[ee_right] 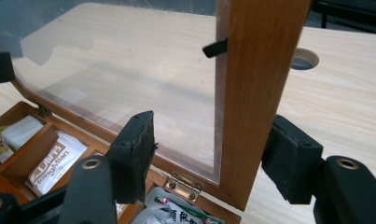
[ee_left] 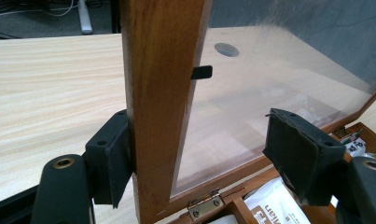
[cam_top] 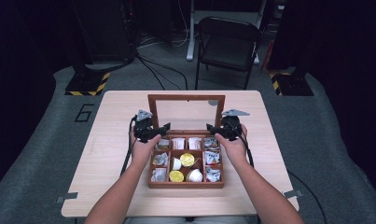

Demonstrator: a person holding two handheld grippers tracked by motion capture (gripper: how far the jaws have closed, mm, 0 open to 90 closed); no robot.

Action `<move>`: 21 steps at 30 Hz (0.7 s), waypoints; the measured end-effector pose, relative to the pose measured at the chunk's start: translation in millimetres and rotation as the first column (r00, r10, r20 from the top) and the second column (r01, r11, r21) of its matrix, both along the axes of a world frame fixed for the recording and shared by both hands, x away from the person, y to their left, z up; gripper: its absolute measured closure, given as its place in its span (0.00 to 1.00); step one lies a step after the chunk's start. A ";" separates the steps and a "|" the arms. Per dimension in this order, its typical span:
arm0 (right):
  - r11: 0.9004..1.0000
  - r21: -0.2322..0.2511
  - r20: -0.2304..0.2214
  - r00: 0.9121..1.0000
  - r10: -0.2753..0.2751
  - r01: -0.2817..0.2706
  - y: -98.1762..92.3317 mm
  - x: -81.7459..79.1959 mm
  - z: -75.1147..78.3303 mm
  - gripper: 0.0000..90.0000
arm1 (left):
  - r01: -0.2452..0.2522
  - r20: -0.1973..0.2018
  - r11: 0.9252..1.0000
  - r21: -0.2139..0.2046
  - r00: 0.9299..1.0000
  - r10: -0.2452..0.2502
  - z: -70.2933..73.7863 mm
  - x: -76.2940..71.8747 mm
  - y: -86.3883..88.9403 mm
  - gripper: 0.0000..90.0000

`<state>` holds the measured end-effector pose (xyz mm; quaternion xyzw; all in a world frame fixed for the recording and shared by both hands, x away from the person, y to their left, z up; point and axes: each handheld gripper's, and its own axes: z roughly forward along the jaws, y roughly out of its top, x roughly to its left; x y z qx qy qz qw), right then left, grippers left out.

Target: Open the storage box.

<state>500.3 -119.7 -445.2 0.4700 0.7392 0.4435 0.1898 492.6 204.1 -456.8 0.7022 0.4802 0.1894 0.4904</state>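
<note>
- Light wooden table (cam_top: 115, 140) bearing a brown wooden box (cam_top: 185, 185) near the person's edge, centred between both forearms.
- Box lid (cam_top: 186, 97) standing upright on its hinges at the far side of the box, long axis running across the table from left to right, clear pane framed in wood.
- Left gripper (cam_top: 154, 131) at the lid's left side post, right gripper (cam_top: 217, 130) at the right side post, both low down near the hinge line; neither hand nearer than the other, one post apiece.
- From the left gripper view: left side post (ee_left: 153, 107) rising straight up between the jaws, outer pad touching the wood, inner jaw standing well off in front of the pane; jaws parted, no squeeze on the post.
- From the right gripper view: right side post (ee_right: 258, 93) between the jaws, inner pad clear of the pane, outer pad close by the wood, contact impossible to confirm; jaws parted, nothing clamped.
- Judged next: lid free to swing about its hinges, either down toward the person over the compartments or further back, so any push must act across the pane's face.
- Compartments holding white sachets (cam_top: 178, 143), foil-topped cups (cam_top: 186, 159) and crinkled packets (cam_top: 212, 157).
- Small brass hinge (ee_left: 205, 204) at the lid's foot, small black clip (ee_left: 201, 72) holding the pane to the frame.
</note>
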 end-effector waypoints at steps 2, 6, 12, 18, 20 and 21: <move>1.000 0.021 -0.013 1.000 -0.007 0.007 -0.5 1.7 -2.5 0.43 | -0.001 0.001 1.000 0.004 1.000 0.001 0.1 0.0 0.1 0.31; 0.999 0.042 -0.015 1.000 -0.014 0.014 -0.9 3.2 -6.1 0.43 | 0.000 0.005 1.000 0.020 1.000 0.000 -0.8 0.3 -0.7 0.31; 1.000 0.026 0.001 1.000 -0.011 0.011 -1.4 1.3 -5.5 0.48 | 0.001 -0.025 0.999 0.032 1.000 -0.001 -7.6 3.5 -1.1 0.31; 1.000 0.011 0.009 1.000 -0.007 0.007 -1.2 2.5 -6.0 0.48 | -0.002 -0.051 1.000 0.022 0.999 0.003 -13.7 7.4 -2.7 0.31; 1.000 -0.004 0.012 1.000 -0.011 0.011 0.5 3.3 -6.2 0.47 | -0.005 -0.055 1.000 0.023 0.998 0.007 -13.9 8.2 -3.0 0.31; 1.000 -0.012 0.013 1.000 -0.009 0.009 1.4 4.0 -6.2 0.47 | -0.006 -0.055 1.000 0.024 0.998 0.008 -14.0 8.6 -3.0 0.31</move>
